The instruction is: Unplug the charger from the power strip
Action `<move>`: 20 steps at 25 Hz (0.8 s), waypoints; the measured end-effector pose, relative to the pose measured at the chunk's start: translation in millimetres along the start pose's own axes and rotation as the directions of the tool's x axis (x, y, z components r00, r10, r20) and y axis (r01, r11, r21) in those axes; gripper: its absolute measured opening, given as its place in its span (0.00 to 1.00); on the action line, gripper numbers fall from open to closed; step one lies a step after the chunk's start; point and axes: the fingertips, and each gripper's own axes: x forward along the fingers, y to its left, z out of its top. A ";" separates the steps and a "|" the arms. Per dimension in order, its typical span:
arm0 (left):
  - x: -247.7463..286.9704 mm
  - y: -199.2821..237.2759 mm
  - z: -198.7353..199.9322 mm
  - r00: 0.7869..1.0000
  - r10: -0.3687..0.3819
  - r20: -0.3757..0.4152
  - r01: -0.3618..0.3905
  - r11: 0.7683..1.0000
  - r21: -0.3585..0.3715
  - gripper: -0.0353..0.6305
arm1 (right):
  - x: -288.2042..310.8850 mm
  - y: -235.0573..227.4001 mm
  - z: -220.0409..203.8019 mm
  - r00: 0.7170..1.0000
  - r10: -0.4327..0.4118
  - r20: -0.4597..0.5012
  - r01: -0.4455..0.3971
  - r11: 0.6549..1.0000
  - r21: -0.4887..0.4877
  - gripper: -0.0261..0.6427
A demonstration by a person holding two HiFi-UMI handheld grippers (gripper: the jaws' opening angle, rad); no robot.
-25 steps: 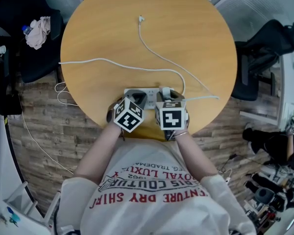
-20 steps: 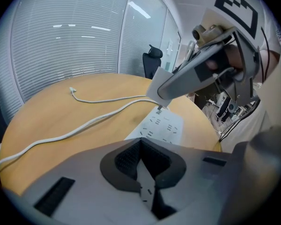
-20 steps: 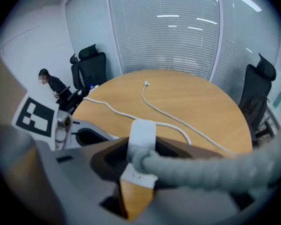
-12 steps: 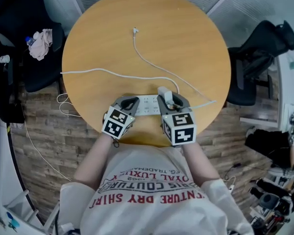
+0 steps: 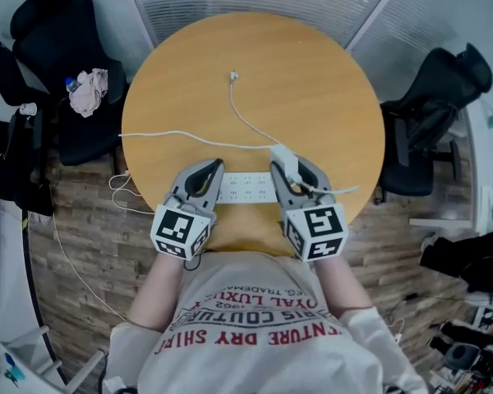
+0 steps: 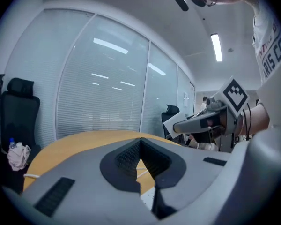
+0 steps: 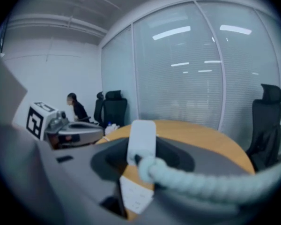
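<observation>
Grey left gripper [image 5: 214, 169] hangs pinched closed on nothing, just over the left end of the white power strip [image 5: 248, 187], which lies on the wooden table [image 5: 312, 80]. Further right, the right gripper [image 5: 289, 169] is clamped on the charger [image 5: 284, 161], which looks clear of the sockets. I'd carry it aside with a firm squeeze, watching the cable [image 5: 251, 125] doesn't snag the strip.

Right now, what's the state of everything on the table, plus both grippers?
charger: unplugged, held above the power strip
power strip: flat on the table
charger cable: slack, far end free
left gripper: shut, empty
right gripper: shut on charger
</observation>
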 end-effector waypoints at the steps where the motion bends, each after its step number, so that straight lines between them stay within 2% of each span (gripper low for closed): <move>1: -4.9 -2.6 13.3 1.000 0.007 0.029 -0.007 1.000 0.019 0.10 | -4.4 0.7 7.5 1.000 0.002 0.027 -0.002 1.000 -0.005 0.27; 4: -18.7 -8.5 47.6 0.995 0.028 0.092 -0.035 0.997 0.067 0.10 | -18.2 2.9 26.6 0.995 0.003 0.102 -0.001 1.000 -0.020 0.28; 9: -41.2 -10.6 80.9 0.985 0.068 0.156 -0.081 0.993 0.081 0.10 | -34.6 11.7 44.5 0.982 0.037 0.188 -0.025 0.998 -0.065 0.27; 13: -47.1 -9.4 85.5 0.984 0.092 0.152 -0.109 0.988 0.111 0.10 | -36.4 14.9 46.7 0.980 0.058 0.192 -0.044 0.996 -0.076 0.27; 20: -47.1 -7.3 83.3 0.987 0.104 0.125 -0.119 0.985 0.122 0.10 | -35.6 13.5 43.6 0.980 0.055 0.190 -0.045 0.997 -0.058 0.27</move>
